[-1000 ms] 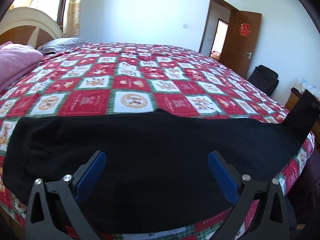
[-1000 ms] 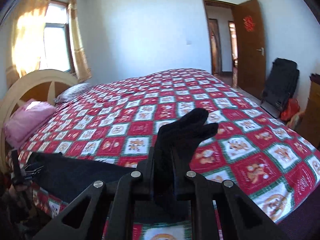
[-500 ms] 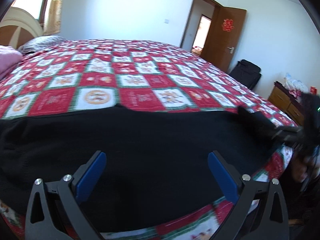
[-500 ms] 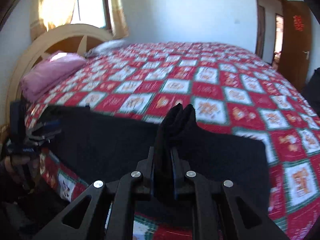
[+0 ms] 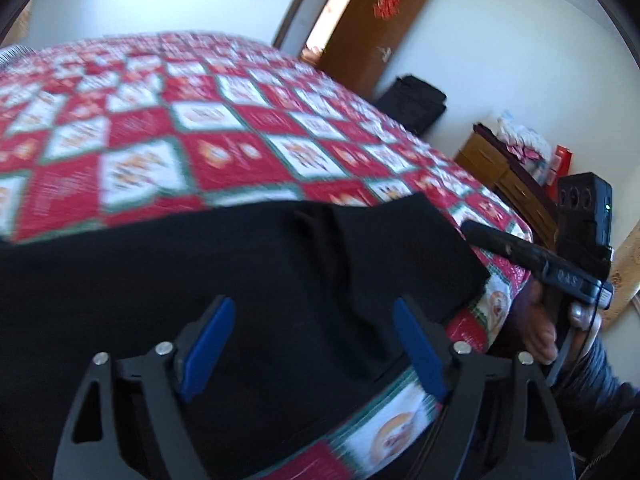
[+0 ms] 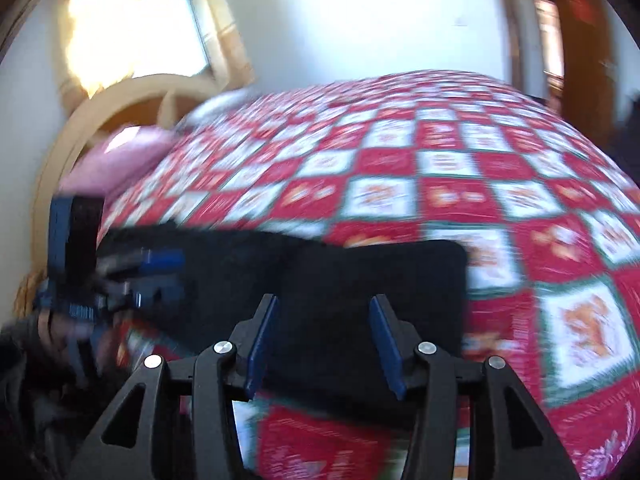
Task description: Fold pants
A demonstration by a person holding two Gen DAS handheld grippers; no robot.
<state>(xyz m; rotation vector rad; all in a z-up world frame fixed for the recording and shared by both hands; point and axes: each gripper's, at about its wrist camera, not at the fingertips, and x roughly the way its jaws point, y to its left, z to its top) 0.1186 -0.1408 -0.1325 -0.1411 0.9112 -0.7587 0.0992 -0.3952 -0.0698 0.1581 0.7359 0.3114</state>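
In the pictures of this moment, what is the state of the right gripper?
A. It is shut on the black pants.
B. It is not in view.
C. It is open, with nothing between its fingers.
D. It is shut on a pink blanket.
C: the right gripper has its blue-padded jaws spread apart above the black pants, which lie flat on the quilt.

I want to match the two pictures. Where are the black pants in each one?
Left wrist view: black pants fill the lower middle, lying on the bed's near edge.
Right wrist view: black pants lie at lower centre.
Shared landmark: the red checked quilt beneath them.
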